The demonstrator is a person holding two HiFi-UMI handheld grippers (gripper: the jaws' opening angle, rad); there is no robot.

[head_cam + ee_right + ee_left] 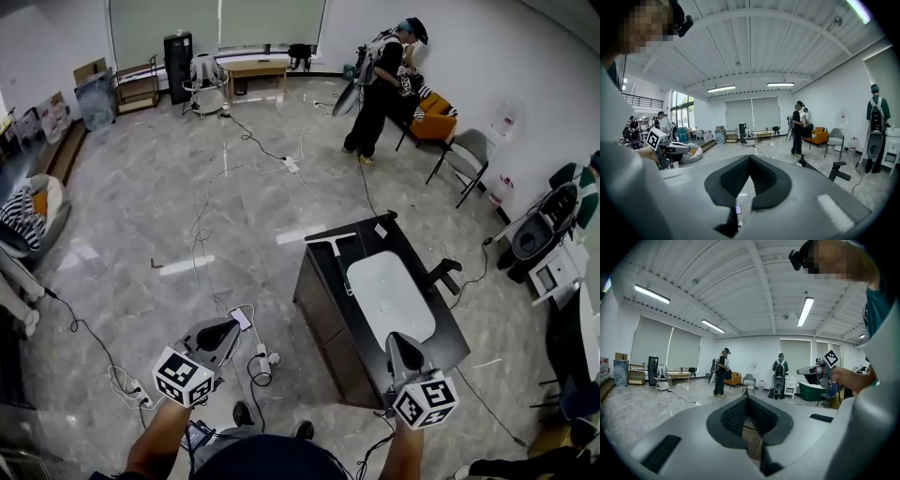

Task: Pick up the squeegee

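Not yet begun, we judge: our left gripper [228, 327] and right gripper [397, 339] both closed on nothing, squeegee [339, 262] lying untouched on the counter's [403, 246] far-left corner; reach and grasp remain.

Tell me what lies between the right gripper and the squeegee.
In the head view, the white sink basin, set in the dark counter, lies between the right gripper and the squeegee.
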